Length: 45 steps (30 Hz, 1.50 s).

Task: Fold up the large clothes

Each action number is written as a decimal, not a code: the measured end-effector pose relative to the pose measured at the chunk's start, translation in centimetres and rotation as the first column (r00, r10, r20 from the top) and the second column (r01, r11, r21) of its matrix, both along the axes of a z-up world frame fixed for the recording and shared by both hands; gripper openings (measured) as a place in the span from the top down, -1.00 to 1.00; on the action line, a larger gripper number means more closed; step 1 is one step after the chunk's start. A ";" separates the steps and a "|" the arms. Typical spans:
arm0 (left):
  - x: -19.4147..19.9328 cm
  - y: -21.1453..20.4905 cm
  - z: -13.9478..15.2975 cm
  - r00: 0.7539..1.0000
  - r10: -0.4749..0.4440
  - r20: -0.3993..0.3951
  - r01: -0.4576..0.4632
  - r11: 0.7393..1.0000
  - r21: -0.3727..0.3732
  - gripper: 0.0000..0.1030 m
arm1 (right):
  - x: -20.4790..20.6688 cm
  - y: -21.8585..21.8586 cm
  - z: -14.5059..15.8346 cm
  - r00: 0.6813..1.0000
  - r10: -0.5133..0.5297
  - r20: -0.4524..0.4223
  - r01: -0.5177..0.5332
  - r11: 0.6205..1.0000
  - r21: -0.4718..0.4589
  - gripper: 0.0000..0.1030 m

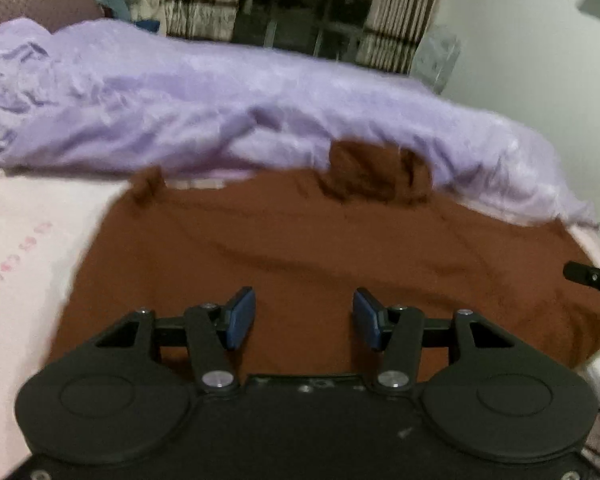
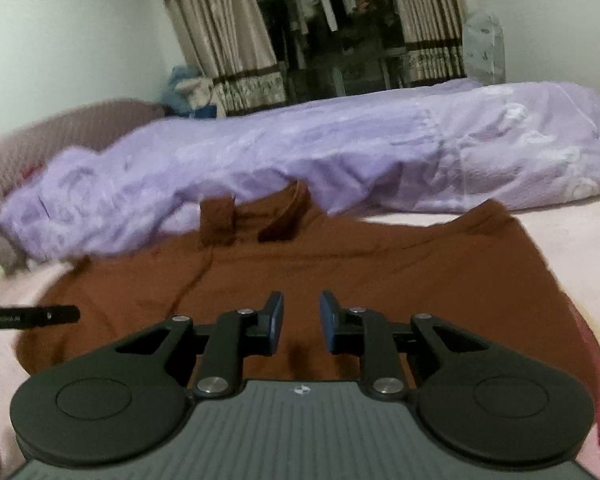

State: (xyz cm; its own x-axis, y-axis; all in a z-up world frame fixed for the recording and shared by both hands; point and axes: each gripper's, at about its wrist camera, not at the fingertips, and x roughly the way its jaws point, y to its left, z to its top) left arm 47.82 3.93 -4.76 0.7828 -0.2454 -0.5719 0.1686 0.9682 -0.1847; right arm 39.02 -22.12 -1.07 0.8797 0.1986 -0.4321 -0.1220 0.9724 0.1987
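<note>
Left wrist view, left tool (image 1: 304,318) parted, empty, above brown garment (image 1: 260,248), lilac quilt (image 1: 220,108) behind, right tool (image 2: 301,322) narrower, empty

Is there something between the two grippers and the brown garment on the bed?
Nothing visible. The brown garment lies spread directly beneath the left gripper and the right gripper; both have empty, open jaws. The purple duvet lies behind it, beyond its far edge.

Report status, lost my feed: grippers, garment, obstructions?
Left gripper open, empty. Right gripper open, empty. Brown garment spread on bed, untouched. Purple duvet crowds its far edge.
</note>
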 end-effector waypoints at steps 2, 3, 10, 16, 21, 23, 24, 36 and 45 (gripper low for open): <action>0.7 0.1 -1.5 0.999 0.009 -0.034 -0.009 1.000 0.010 -0.05 | 1.0 0.6 -1.4 0.999 -0.013 -0.042 0.012 1.000 -0.017 0.50; 0.9 0.3 -2.1 0.999 0.008 -0.043 -0.008 1.000 0.004 -0.07 | 1.1 0.6 -2.0 0.998 -0.024 -0.063 0.023 1.000 -0.013 0.50; 1.1 0.7 -3.5 1.000 -0.023 -0.013 0.023 1.000 0.005 -0.13 | 1.7 -1.5 -4.8 0.993 -0.065 -0.095 0.072 0.995 0.071 0.95; 0.5 -1.0 -0.1 1.000 0.003 0.020 -0.003 1.000 0.001 -0.05 | 0.7 -0.8 -2.7 0.993 -0.095 -0.071 0.101 0.991 0.089 0.71; 1.1 -5.2 2.0 0.996 -0.068 0.066 0.070 0.997 -0.024 -0.06 | 0.6 3.8 -0.2 1.000 0.002 0.019 -0.002 0.999 0.039 0.71; 1.7 -6.8 1.8 0.995 -0.085 0.058 0.086 0.996 -0.007 -0.06 | 1.1 5.3 -0.2 1.000 0.024 0.017 -0.025 0.999 0.030 0.71; 2.1 -7.5 1.5 0.995 -0.092 0.048 0.093 0.996 -0.008 -0.06 | 1.4 5.8 -0.4 0.999 0.033 0.013 -0.034 0.999 0.029 0.71; 4.5 -5.6 -1.9 0.998 -0.031 0.060 0.023 0.991 0.128 -0.15 | 3.3 4.2 -2.9 1.000 -0.016 -0.027 0.016 1.000 0.009 0.91; 6.5 3.6 -1.6 0.987 0.156 0.033 -0.159 0.974 0.160 -0.11 | 3.5 -4.2 -3.0 0.968 -0.244 -0.056 0.240 0.968 -0.076 0.88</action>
State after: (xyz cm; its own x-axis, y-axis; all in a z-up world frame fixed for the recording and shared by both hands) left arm 54.31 7.55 -6.35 0.8158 -0.0242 -0.5778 0.0139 0.9997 -0.0222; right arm 42.51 -26.34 -4.10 0.8678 -0.0484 -0.4945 0.1294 0.9829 0.1309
